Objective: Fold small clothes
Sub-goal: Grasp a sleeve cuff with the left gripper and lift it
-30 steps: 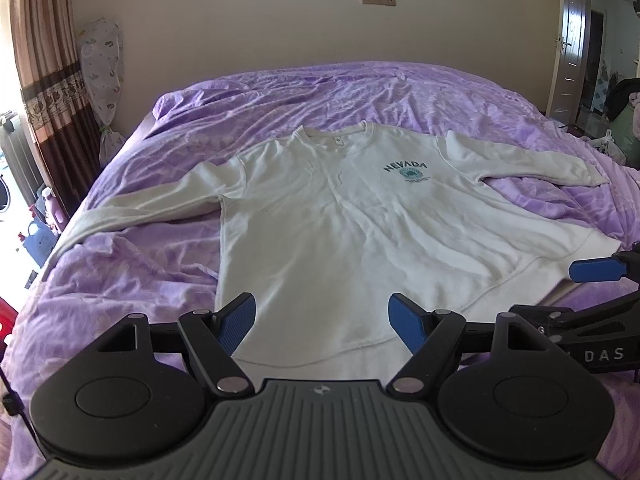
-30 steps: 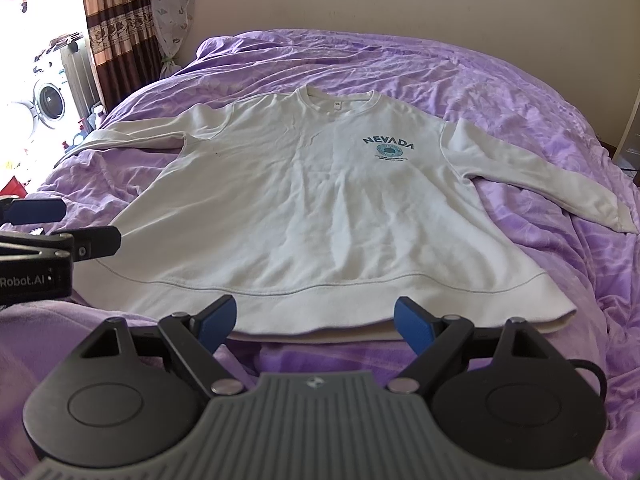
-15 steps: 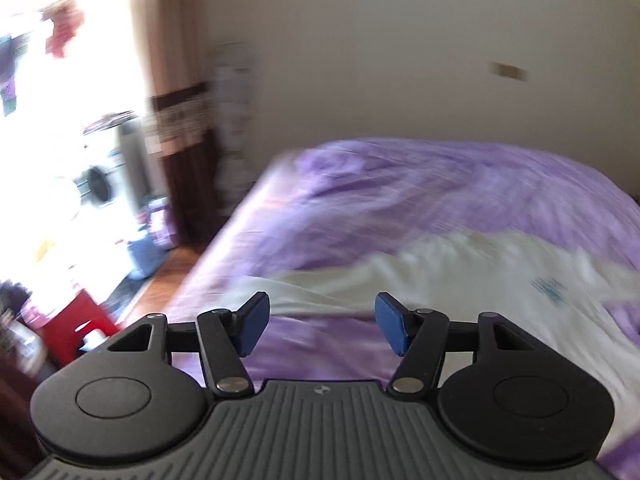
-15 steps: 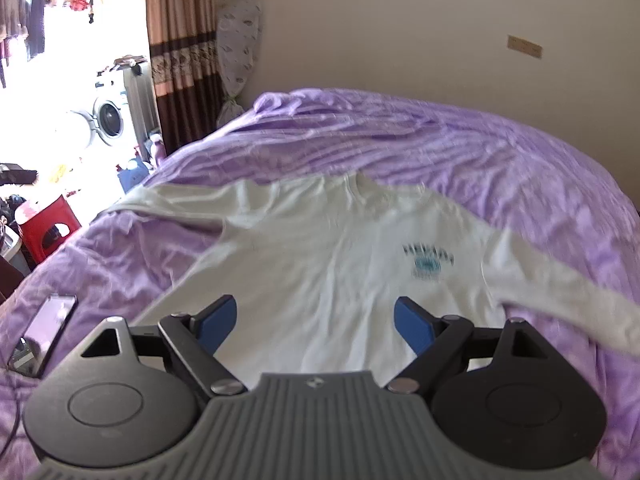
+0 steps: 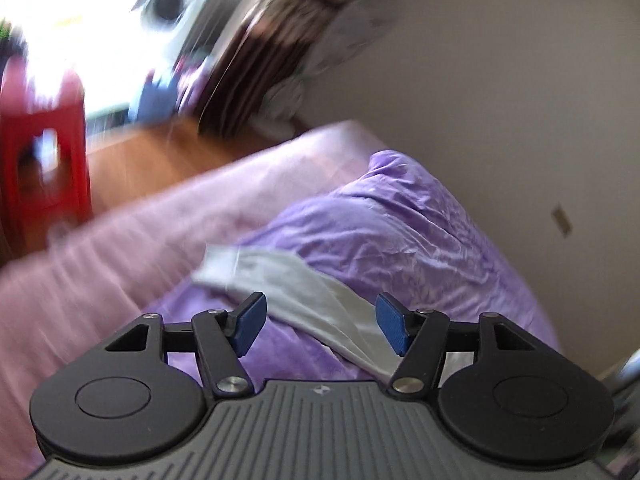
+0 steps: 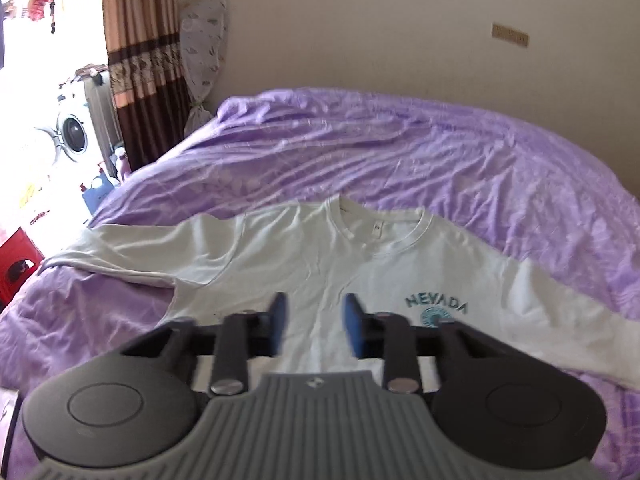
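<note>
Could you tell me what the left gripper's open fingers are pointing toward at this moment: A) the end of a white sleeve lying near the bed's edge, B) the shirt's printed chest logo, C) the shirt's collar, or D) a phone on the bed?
A: in the left wrist view the left gripper is open over the white sleeve, whose cuff lies by the purple cover's edge.

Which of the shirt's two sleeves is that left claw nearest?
The sleeve stretching toward the window side; the left gripper hovers open over it. The other sleeve lies beyond the NEVADA print.
</note>
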{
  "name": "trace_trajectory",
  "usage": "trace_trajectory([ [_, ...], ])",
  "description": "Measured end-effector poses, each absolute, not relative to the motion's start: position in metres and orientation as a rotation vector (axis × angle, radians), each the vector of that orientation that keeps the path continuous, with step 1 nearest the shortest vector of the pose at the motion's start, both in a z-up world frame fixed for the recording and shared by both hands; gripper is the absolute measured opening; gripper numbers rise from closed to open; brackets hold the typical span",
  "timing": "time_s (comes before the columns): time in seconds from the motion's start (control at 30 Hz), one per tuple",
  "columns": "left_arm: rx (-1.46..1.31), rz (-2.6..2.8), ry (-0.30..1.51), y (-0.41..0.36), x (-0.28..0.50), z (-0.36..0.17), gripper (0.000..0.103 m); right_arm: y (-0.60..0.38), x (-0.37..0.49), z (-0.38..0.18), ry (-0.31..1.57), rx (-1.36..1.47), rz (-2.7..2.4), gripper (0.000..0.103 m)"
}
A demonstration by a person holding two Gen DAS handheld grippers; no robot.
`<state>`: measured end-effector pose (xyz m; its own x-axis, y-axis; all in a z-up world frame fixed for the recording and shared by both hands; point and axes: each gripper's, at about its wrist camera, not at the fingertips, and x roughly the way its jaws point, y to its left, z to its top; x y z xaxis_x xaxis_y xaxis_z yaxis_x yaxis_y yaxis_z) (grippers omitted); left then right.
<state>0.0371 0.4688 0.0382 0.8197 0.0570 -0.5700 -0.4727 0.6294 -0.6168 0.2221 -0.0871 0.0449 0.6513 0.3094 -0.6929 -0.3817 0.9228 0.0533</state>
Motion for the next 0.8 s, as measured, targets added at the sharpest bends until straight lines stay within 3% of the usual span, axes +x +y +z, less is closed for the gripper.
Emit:
trace_trajectory([
  [0.07, -0.989, 0.320, 0.532, 0.494, 0.043, 0.004, 0.073, -0.076, 0.240, 0.027, 0.807, -0.079, 0.386, 0.012],
  [0.37, -1.369, 0.446, 0.579, 0.548, 0.093, -0.115, 0.074, -0.025, 0.278, -0.023, 0.860, -0.167, 0.410, 0.013],
  [0.47, -1.384, 0.479, 0.610, 0.555, 0.105, -0.137, 0.058, -0.011, 0.283, -0.035, 0.844, -0.218, 0.419, 0.013],
  [0.53, -1.399, 0.493, 0.604, 0.557, 0.106, -0.143, 0.036, -0.005, 0.287, -0.042, 0.838, -0.244, 0.426, 0.015],
  [0.57, -1.394, 0.501, 0.608, 0.557, 0.106, -0.144, 0.016, -0.003, 0.288, -0.046, 0.834, -0.258, 0.428, 0.015],
  [0.6, -1.380, 0.503, 0.608, 0.557, 0.105, -0.142, 0.009, -0.001, 0.290, -0.050, 0.829, -0.275, 0.433, 0.015],
  [0.8, -1.086, 0.502, 0.438, 0.521, 0.093, -0.054, 0.007, -0.010, 0.301, -0.068, 0.832, -0.316, 0.411, 0.015],
])
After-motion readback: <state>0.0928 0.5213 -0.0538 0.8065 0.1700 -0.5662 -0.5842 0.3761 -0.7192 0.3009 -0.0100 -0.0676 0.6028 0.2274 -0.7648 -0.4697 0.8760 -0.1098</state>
